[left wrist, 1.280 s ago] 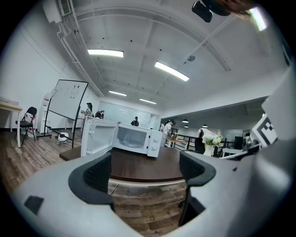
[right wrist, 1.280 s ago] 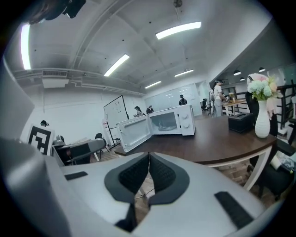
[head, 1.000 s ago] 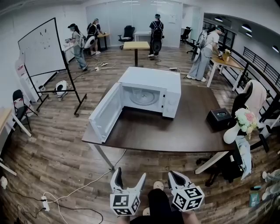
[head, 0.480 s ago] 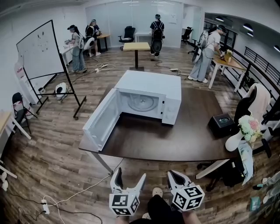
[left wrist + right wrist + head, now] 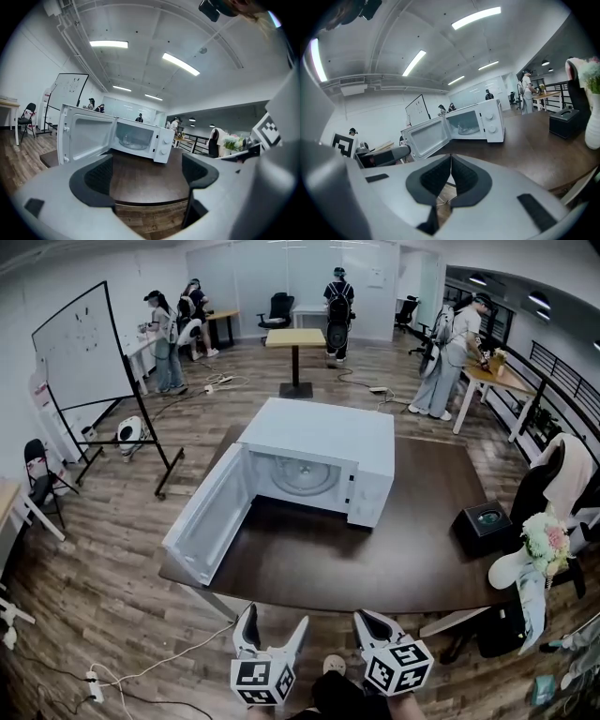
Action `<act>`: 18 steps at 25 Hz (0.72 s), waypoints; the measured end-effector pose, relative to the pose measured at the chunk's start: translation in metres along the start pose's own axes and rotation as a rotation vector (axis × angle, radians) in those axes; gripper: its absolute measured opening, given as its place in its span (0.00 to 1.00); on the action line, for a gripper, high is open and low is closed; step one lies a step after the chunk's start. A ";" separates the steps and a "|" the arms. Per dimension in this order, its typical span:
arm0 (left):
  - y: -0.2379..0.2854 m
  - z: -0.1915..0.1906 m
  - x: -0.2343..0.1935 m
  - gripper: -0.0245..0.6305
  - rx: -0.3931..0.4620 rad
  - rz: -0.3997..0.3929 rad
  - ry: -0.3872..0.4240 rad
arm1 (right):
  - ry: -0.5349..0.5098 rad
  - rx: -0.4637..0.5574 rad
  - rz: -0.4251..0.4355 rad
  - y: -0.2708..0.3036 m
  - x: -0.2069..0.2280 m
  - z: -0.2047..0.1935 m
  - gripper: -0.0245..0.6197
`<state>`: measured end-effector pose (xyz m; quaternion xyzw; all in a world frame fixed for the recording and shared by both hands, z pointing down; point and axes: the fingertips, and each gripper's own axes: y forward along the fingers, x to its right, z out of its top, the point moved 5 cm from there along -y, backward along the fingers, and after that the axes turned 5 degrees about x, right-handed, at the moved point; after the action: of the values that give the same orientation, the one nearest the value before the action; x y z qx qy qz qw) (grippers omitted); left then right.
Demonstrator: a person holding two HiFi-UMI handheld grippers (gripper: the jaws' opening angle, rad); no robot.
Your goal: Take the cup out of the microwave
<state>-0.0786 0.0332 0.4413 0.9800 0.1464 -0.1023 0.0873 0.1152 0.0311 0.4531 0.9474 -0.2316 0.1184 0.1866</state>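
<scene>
- You are at the approach: the microwave point(image 5: 314, 451) stands on the dark table point(image 5: 375, 554) with its door point(image 5: 211, 517) swung fully open to your left, so the cavity point(image 5: 302, 472) faces you.
- The cup should be in that cavity. A clear glassy shape point(image 5: 129, 141) shows on its floor in both gripper views, but they do not settle whether it is the cup or only the turntable, so look closer before you commit.
- Your left gripper point(image 5: 275, 620) has its jaws spread wide with nothing between them, only table showing through the gap. It looks the readier of the two for the grab.
- Your right gripper point(image 5: 367, 618) has its pads pressed together on nothing. Spread them first if you mean to use that one.
- Both grippers hang low in front of you, short of the near table edge and well apart from the microwave. They sit side by side and point forward toward it.
- Go in straight through the opening, on the side away from the door, so that the gripper body does not knock it.
- Enter level and low, with the jaws either side of the cup's wall, and close gently, since clear glass or plastic is likely to be slippery.
- Lift only enough to clear the cavity floor, then draw straight back out.
</scene>
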 end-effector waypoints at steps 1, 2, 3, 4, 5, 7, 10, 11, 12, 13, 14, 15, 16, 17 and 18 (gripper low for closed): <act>0.006 0.000 -0.001 0.70 -0.001 0.005 -0.001 | 0.001 -0.003 0.004 0.005 0.004 0.002 0.03; 0.012 0.000 -0.002 0.70 -0.001 0.009 -0.001 | 0.001 -0.006 0.008 0.010 0.007 0.003 0.03; 0.018 0.001 -0.002 0.70 -0.001 0.013 0.000 | 0.001 -0.009 0.012 0.015 0.010 0.005 0.03; 0.024 0.001 -0.003 0.70 -0.001 0.017 0.000 | 0.001 -0.013 0.017 0.019 0.014 0.006 0.03; 0.030 0.002 -0.003 0.70 -0.001 0.020 0.001 | 0.001 -0.017 0.023 0.024 0.017 0.008 0.03; 0.042 0.004 -0.005 0.70 0.000 0.028 0.001 | 0.002 -0.024 0.033 0.035 0.023 0.011 0.03; 0.060 0.006 -0.006 0.70 0.002 0.043 0.002 | 0.001 -0.030 0.049 0.052 0.034 0.018 0.03; 0.066 0.007 -0.007 0.70 0.003 0.049 0.002 | 0.000 -0.032 0.055 0.057 0.038 0.020 0.03; 0.071 0.007 -0.007 0.70 0.004 0.055 0.002 | 0.000 -0.034 0.061 0.062 0.042 0.022 0.03; 0.076 0.008 -0.008 0.70 0.005 0.062 0.001 | 0.000 -0.037 0.067 0.067 0.045 0.025 0.03; 0.081 0.009 -0.008 0.70 0.006 0.067 0.001 | 0.000 -0.039 0.074 0.072 0.049 0.027 0.03; 0.087 0.010 -0.008 0.70 0.008 0.072 0.001 | -0.001 -0.040 0.080 0.077 0.052 0.030 0.03; 0.092 0.011 -0.008 0.70 0.010 0.076 0.001 | -0.001 -0.040 0.086 0.081 0.055 0.033 0.03; 0.097 0.012 -0.008 0.70 0.012 0.079 0.002 | -0.002 -0.040 0.091 0.086 0.058 0.035 0.03; 0.102 0.012 -0.008 0.70 0.014 0.083 0.004 | -0.003 -0.040 0.097 0.090 0.061 0.037 0.03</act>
<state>-0.0574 -0.0673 0.4454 0.9861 0.1051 -0.0978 0.0842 0.1297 -0.0826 0.4653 0.9314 -0.2796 0.1210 0.1990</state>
